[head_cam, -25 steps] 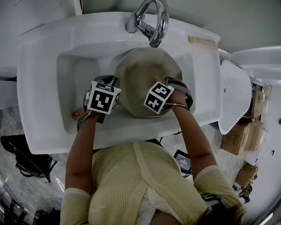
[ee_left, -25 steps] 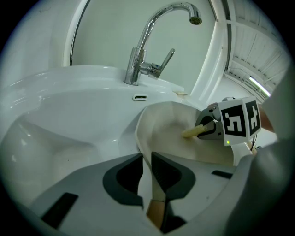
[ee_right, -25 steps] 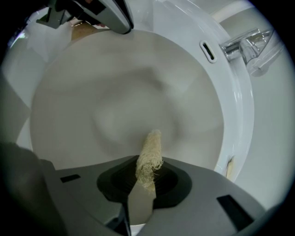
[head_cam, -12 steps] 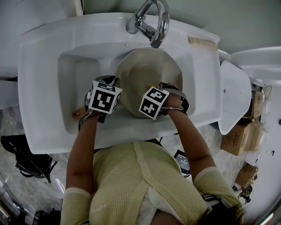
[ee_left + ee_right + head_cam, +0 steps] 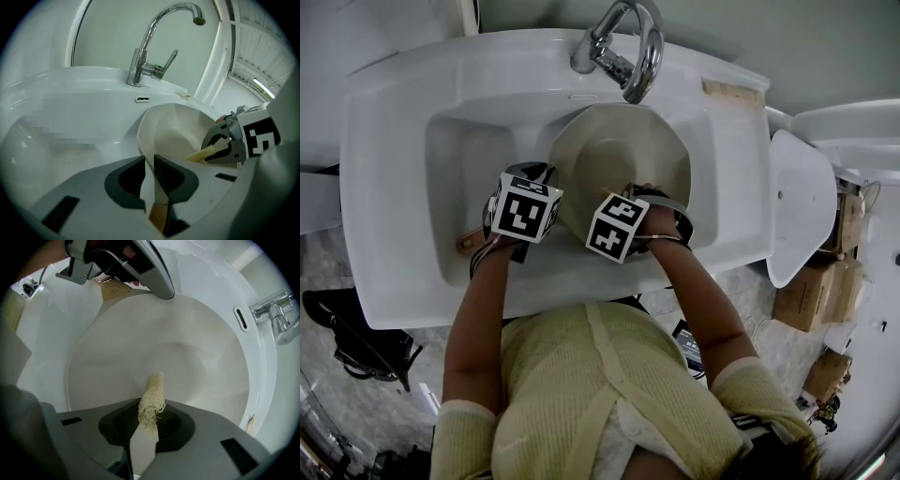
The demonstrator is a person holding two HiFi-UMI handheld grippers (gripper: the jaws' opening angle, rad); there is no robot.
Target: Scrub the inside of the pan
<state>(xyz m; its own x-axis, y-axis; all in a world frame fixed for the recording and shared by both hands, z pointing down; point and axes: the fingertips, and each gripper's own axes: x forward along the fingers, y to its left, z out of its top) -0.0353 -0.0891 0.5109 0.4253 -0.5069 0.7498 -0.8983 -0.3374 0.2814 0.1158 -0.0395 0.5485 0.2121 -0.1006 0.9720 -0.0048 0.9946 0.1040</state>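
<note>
Loofah aimed into pan interior.
Right gripper [image 5: 148,422] fingers clamped on loofah [image 5: 152,394]; pan [image 5: 619,150] floor lies directly ahead. Left gripper [image 5: 149,174] fingers pinch its handle [image 5: 158,214].

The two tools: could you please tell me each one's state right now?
Left tool: closed on the pan handle.
Right tool: closed on the loofah scrubber.

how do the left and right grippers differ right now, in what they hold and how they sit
The left gripper is shut on the edge of the pan by its handle; the right gripper is shut on a loofah scrubber. The left gripper sits at the pan's rim; the right gripper hangs over its inside. The left gripper slants toward the tap; the right gripper points steeply down. Both are clamped, over the sink.
</note>
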